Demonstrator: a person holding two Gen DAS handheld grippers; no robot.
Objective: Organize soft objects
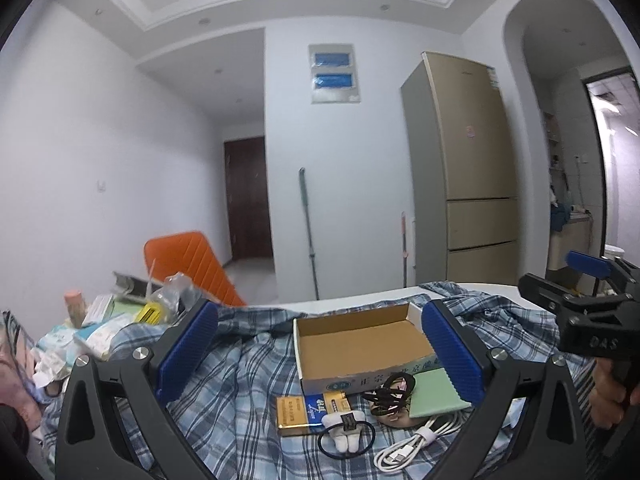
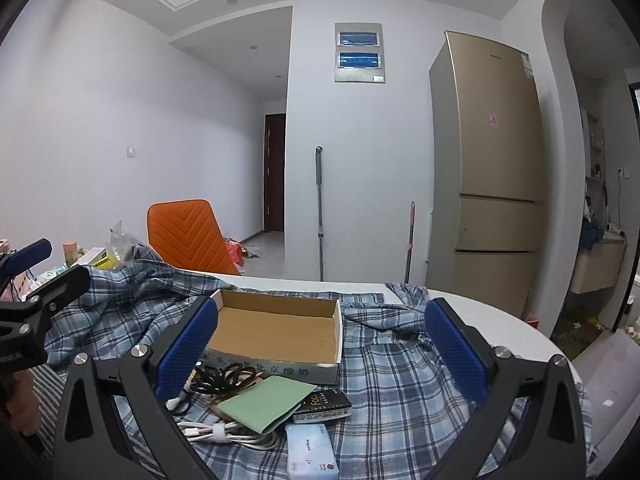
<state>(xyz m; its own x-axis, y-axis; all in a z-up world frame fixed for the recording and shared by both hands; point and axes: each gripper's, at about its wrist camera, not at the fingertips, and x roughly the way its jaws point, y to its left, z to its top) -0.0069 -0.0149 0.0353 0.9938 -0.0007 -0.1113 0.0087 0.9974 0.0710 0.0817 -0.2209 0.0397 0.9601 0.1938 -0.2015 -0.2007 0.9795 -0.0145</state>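
We hold 2 grippers above a round white table [image 2: 500, 312] draped with a blue plaid cloth [image 2: 400, 380]. Our left gripper [image 1: 320, 344] has its jaws spread wide with nothing between them, and our right gripper [image 2: 322, 344] is just as wide and just as empty.

The empty cardboard box [image 1: 360, 344] sits mid-table on the cloth, its long axis running left to right across both views. The small things lie in a cluster against its near wall: a hair tie with a white plush charm [image 1: 345, 430], a tangle of black hair ties [image 1: 390, 394], a green wallet [image 2: 266, 402], a coiled white cable [image 2: 224, 434] and a tissue pack [image 2: 312, 454] nearest the table's front edge.

We judge that the plush hair tie lies straight ahead of and below our left gripper, so that hand is nearer; the tissue pack sits under our right.
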